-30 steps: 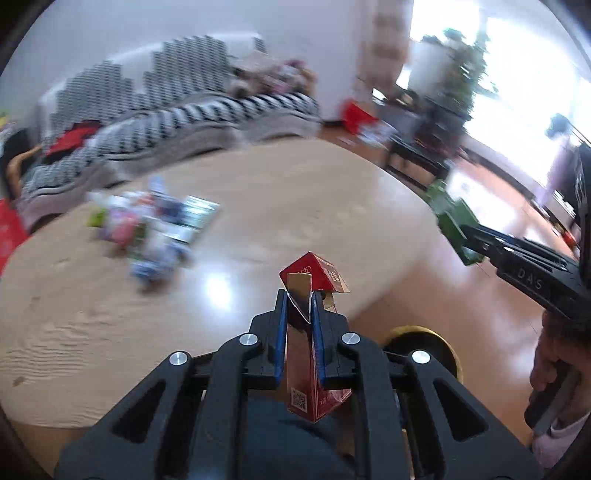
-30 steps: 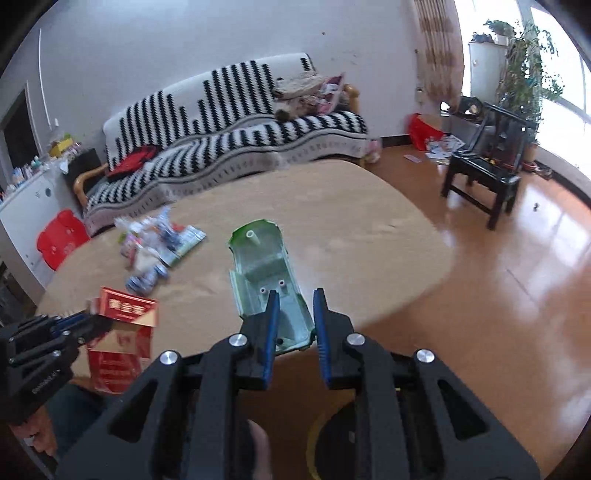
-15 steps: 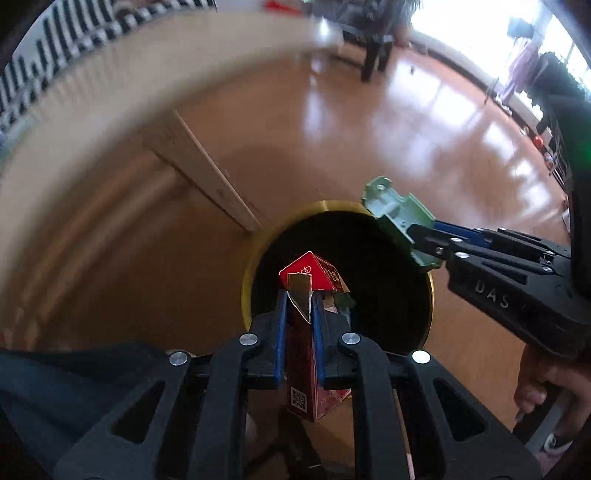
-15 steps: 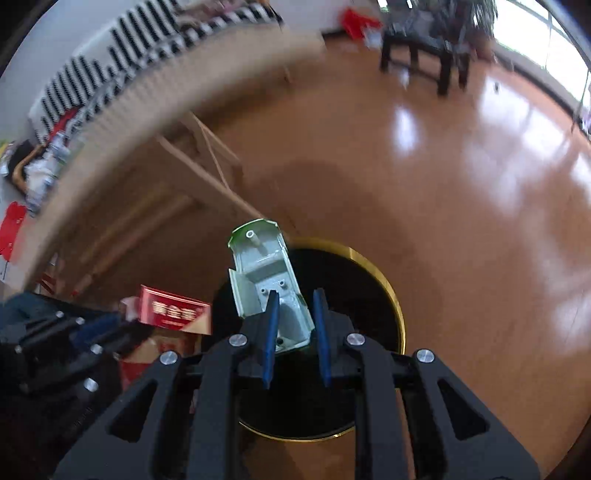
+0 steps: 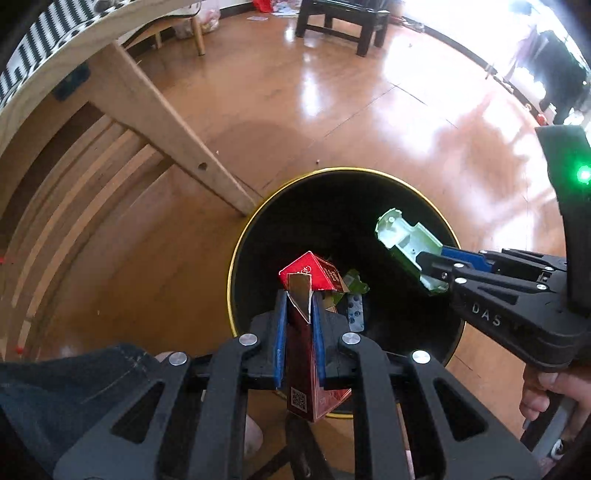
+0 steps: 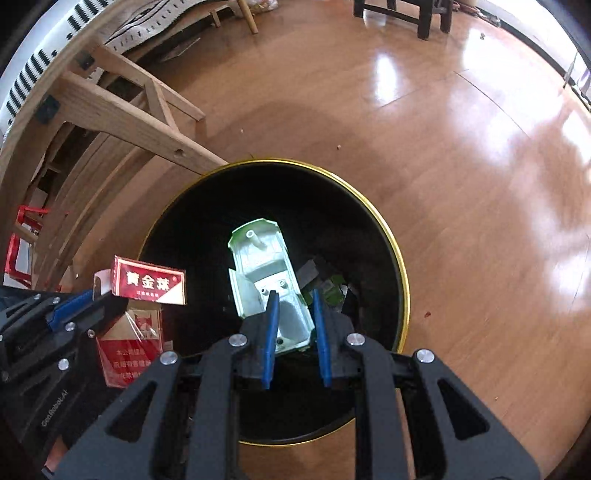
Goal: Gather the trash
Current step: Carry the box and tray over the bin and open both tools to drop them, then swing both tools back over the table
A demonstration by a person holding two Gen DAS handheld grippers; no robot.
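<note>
My left gripper [image 5: 300,302] is shut on a red cigarette pack [image 5: 310,275] with its flap torn open. It hangs over the near edge of a black bin with a gold rim [image 5: 258,218]. My right gripper [image 6: 294,304] is shut on a pale green toy car shell [image 6: 260,262], held above the middle of the same bin [image 6: 388,236]. The right wrist view shows the red pack [image 6: 149,282] at the bin's left edge, in the left gripper [image 6: 70,306]. The left wrist view has the green shell [image 5: 406,242] in the right gripper [image 5: 436,266], over the bin's right side. Scraps of trash [image 5: 356,295] lie at the bottom.
A wooden table leg [image 5: 173,144] slants down to the floor just left of the bin. The table's underside and slats [image 6: 74,155] fill the left. A dark chair [image 5: 340,22] stands far off on the glossy wood floor [image 6: 461,166]. A hand [image 5: 543,395] holds the right gripper's handle.
Both grippers dropped from table height, where trash lay on the tabletop, down to just over the bin and tilted steeply downward. Each kept its hold on its item.
</note>
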